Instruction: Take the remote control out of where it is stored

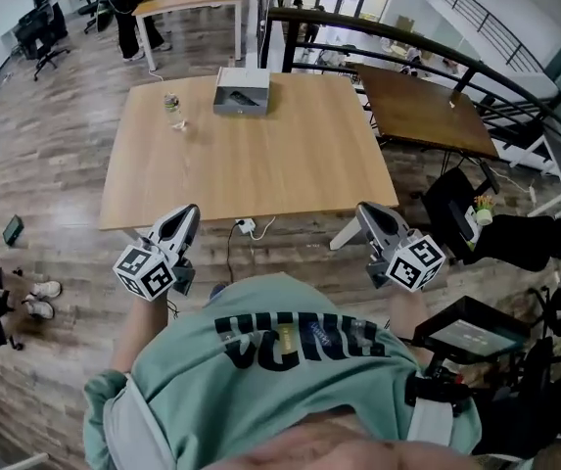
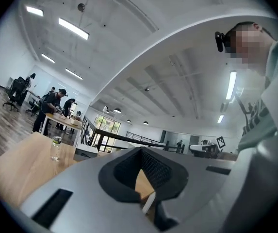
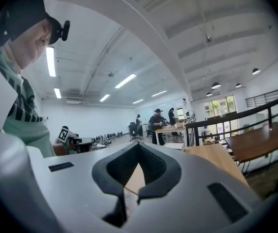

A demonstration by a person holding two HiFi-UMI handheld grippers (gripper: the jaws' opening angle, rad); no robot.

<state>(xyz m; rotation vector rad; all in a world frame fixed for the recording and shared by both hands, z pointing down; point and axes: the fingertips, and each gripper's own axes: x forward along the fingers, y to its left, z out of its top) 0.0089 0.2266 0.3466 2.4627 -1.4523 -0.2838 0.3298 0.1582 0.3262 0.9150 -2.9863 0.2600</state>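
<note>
Table [image 1: 251, 164]: I see pale, honey-coloured wood with a plain, even grain.
Box [image 1: 223, 103]: light grey; its inside looks darker to me.
Remote control [image 1: 244, 97]: black, as far as I can tell.
Bottle [image 1: 171, 108]: clear, with a greenish top.
Left gripper [image 1: 190, 213]: grey shell, black pads, and a cube of black-and-white square markers.
Right gripper [image 1: 363, 211]: I read the same grey, black pads and black-and-white markers.
Shirt [image 1: 290, 360]: mint green with dark lettering.
Floor [image 1: 55, 135]: streaked brown planks.
Side table [image 1: 427, 111]: darker brown wood.
</note>
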